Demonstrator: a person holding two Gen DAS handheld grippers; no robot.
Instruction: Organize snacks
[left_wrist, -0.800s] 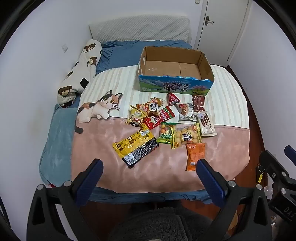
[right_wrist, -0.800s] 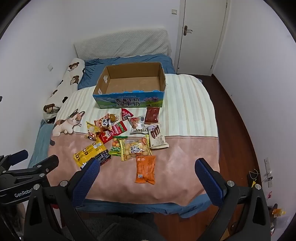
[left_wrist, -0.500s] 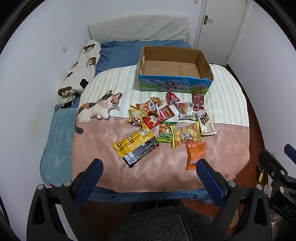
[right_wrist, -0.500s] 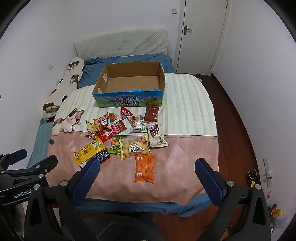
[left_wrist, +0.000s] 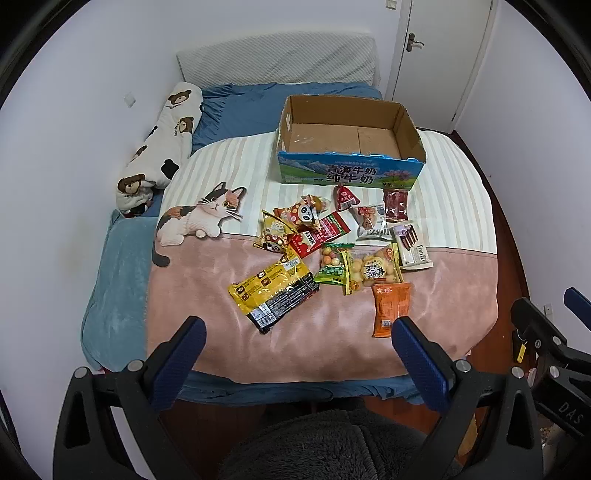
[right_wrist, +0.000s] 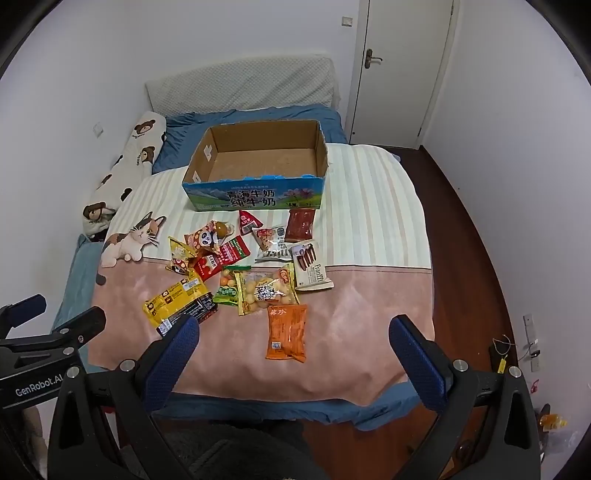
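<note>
One open brown cardboard box with a blue printed front (right_wrist: 255, 173) sat on the striped part of the blanket-covered bed (right_wrist: 369, 229), nothing inside it. Roughly ten loose foil and plastic snack packets (right_wrist: 258, 273) lay scattered just before it. The left gripper (left_wrist: 295, 339) and right gripper (right_wrist: 295, 339) both hung wide apart, holding nothing.

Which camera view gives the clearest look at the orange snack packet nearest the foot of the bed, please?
The right wrist view: the orange snack packet lies whole and unobstructed between the open fingers. In the left wrist view the same packet appears smaller, and the blue fingertip covers its lower corner.
</note>
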